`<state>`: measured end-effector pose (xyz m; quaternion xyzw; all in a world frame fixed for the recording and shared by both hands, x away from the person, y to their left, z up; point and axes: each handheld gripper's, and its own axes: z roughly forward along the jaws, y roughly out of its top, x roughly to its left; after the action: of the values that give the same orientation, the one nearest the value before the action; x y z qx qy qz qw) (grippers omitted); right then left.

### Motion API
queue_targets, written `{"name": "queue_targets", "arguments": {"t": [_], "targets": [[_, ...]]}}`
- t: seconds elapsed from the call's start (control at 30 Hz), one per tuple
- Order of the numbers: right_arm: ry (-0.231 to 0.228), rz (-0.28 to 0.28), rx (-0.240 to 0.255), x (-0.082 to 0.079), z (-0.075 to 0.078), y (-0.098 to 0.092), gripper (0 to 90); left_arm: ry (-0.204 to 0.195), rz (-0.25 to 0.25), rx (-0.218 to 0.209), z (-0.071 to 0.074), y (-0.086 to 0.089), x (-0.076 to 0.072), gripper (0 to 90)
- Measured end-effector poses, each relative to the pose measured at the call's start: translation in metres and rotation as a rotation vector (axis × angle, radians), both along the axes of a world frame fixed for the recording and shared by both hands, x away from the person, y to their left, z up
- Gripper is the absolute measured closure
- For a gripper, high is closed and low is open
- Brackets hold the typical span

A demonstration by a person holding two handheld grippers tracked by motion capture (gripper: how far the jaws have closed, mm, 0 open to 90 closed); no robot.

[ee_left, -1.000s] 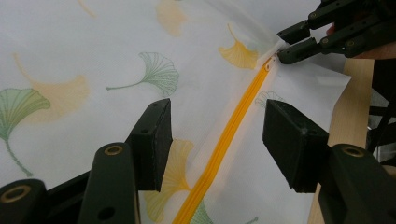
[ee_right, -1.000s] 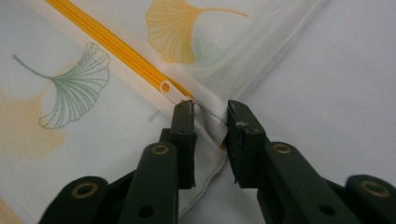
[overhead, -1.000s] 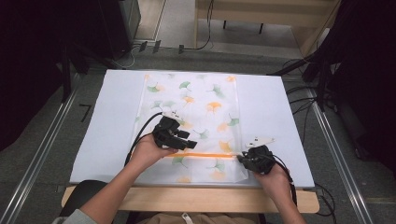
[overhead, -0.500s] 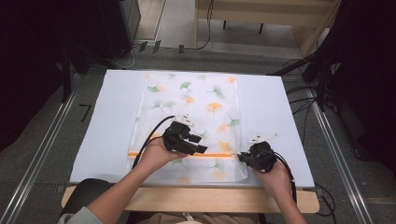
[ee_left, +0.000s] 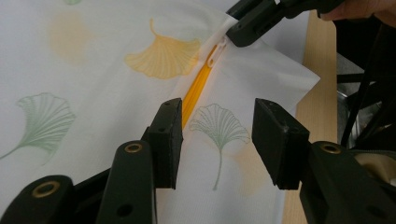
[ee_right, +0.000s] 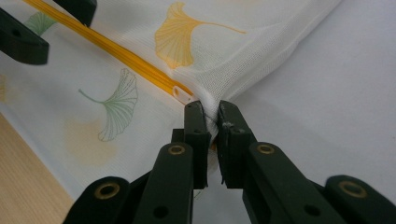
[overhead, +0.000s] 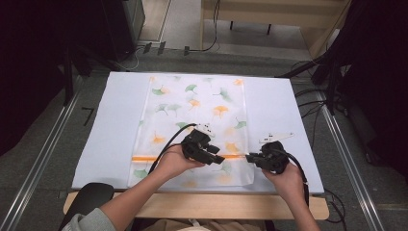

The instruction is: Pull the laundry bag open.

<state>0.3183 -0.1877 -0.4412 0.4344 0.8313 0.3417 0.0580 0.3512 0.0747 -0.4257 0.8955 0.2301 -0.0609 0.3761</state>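
Since a second ago the left gripper point(overhead: 219, 159) has slid rightward along the orange zipper point(overhead: 149, 158) and now sits near the middle of the mesh bag point(overhead: 192, 103), much closer to the right gripper point(overhead: 250, 157), which has stayed at the bag's right edge. More of the zipper now lies exposed on the left side.

The left gripper's point(ee_left: 217, 140) jaws have just been closing, yet they still stand apart over the fabric, one on each side of a green ginkgo leaf print point(ee_left: 218, 126), pressing on nothing. The right gripper's point(ee_right: 211, 122) jaws are clamped on the bunched corner of the bag point(ee_right: 261, 42) just beside the zipper's end, where the white pull tab point(ee_right: 183, 94) lies.

No writing or brand can be read anywhere.

There is one mesh bag, printed with green and orange ginkgo leaves, lying flat on one white mat point(overhead: 115, 125) on the table point(overhead: 240, 207); one zipper; two grippers, one in each hand.
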Motion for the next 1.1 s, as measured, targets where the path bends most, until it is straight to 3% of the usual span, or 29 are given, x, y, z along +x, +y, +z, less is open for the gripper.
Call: {"name": "queue_targets", "arguments": {"t": [0.43, 0.57, 1.07, 1.1], "targets": [[-0.024, 0.033, 0.006, -0.003, 0.015, 0.001, 85.5, 0.009, -0.029, -0.01, -0.003, -0.026, -0.001, 61.2], [-0.035, 0.043, 0.005, -0.004, 0.017, 0.003, 85.4, -0.004, -0.037, 0.013, -0.005, -0.035, -0.001, 61.1], [-0.051, 0.116, 0.037, -0.002, 0.019, 0.005, 85.5, -0.032, -0.063, 0.015, -0.014, -0.042, 0.009, 61.6], [-0.054, 0.12, 0.039, -0.002, 0.019, 0.005, 85.6, -0.02, -0.06, 0.008, -0.015, -0.042, 0.009, 62.4]]}}
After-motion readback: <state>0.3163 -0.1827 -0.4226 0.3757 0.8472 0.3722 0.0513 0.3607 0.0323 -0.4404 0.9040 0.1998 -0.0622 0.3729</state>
